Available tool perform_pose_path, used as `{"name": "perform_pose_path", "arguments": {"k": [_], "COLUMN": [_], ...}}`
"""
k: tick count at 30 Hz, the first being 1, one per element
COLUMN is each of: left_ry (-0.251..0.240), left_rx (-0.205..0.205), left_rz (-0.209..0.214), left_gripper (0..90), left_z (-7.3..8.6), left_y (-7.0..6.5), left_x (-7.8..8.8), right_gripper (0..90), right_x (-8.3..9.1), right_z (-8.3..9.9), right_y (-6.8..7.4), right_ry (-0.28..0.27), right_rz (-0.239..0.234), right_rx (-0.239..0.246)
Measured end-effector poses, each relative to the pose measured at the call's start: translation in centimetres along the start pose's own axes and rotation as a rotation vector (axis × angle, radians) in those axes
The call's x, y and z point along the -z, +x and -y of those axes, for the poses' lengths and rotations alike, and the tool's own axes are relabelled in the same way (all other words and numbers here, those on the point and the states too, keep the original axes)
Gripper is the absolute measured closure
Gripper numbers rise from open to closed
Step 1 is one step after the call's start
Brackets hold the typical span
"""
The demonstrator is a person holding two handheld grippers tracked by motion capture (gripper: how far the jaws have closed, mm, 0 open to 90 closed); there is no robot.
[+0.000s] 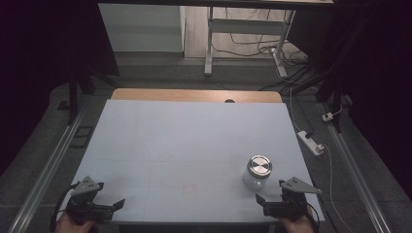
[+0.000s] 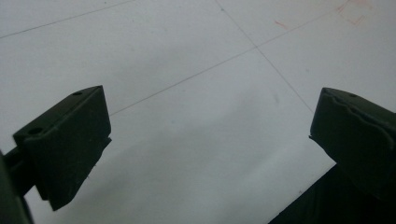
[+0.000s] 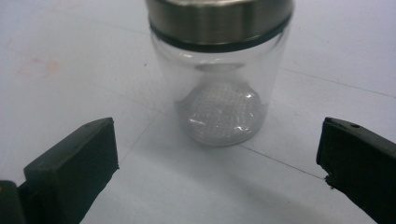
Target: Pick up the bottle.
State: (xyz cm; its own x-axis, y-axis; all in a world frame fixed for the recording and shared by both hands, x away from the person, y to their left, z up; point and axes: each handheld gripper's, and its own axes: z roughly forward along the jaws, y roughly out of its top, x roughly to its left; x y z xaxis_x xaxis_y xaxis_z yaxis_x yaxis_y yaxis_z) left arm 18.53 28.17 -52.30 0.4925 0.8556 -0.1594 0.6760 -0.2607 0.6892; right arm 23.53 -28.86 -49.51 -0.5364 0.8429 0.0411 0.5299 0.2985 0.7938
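Observation:
A clear glass jar [image 1: 257,174] with a brushed metal lid [image 1: 259,165] stands upright on the white table [image 1: 184,136], near its front right corner. My right gripper [image 1: 264,205] sits just in front of the jar, open, close to the table's front edge. In the right gripper view the jar [image 3: 219,93] stands a short way beyond the open gripper [image 3: 217,142], centred between the jaws and touching neither. My left gripper [image 1: 118,204] rests at the front left, open. Between its jaws in the left gripper view [image 2: 210,121] lies only bare table.
A strip of bare wood [image 1: 194,94] runs along the table's far edge. On the floor to the right lie a white power strip [image 1: 311,142] and cables. A desk frame [image 1: 209,48] stands behind. Metal rails [image 1: 48,165] flank the table.

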Motion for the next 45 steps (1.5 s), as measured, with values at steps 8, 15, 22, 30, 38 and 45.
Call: {"name": "perform_pose_path", "arguments": {"k": [8, 15, 22, 30, 38, 45], "left_ry": [0.029, 0.047, 0.051, 0.049, 0.046, 0.045], "left_rx": [-0.029, -0.041, -0.038, -0.031, -0.018, -0.012], "left_rz": [-0.002, 0.001, 0.007, 0.012, 0.017, 0.021], "left_gripper": [0.0, 1.2, 1.6, 1.7, 1.1, 0.9], "left_z": [-0.13, -0.21, -0.22, -0.21, -0.20, -0.19], "left_y": [-0.28, -0.36, -0.33, -0.23, -0.08, -0.03], "left_x": [-0.31, -0.48, -0.50, -0.51, -0.44, -0.43], "right_gripper": [0.0, 0.0, 0.0, 0.0, 0.0, 0.0], "right_x": [-0.06, -0.12, -0.26, -0.26, -0.34, -0.75], "right_z": [-0.01, -0.04, -0.11, -0.18, -0.64, -0.98], "right_y": [-0.21, -0.21, -0.20, -0.15, 0.08, -0.01], "right_ry": [0.005, 0.013, 0.029, 0.031, 0.014, 0.010], "right_rz": [-0.024, -0.033, -0.037, -0.047, -0.053, -0.054], "right_rx": [-0.012, -0.009, -0.010, -0.001, 0.010, 0.005]}}
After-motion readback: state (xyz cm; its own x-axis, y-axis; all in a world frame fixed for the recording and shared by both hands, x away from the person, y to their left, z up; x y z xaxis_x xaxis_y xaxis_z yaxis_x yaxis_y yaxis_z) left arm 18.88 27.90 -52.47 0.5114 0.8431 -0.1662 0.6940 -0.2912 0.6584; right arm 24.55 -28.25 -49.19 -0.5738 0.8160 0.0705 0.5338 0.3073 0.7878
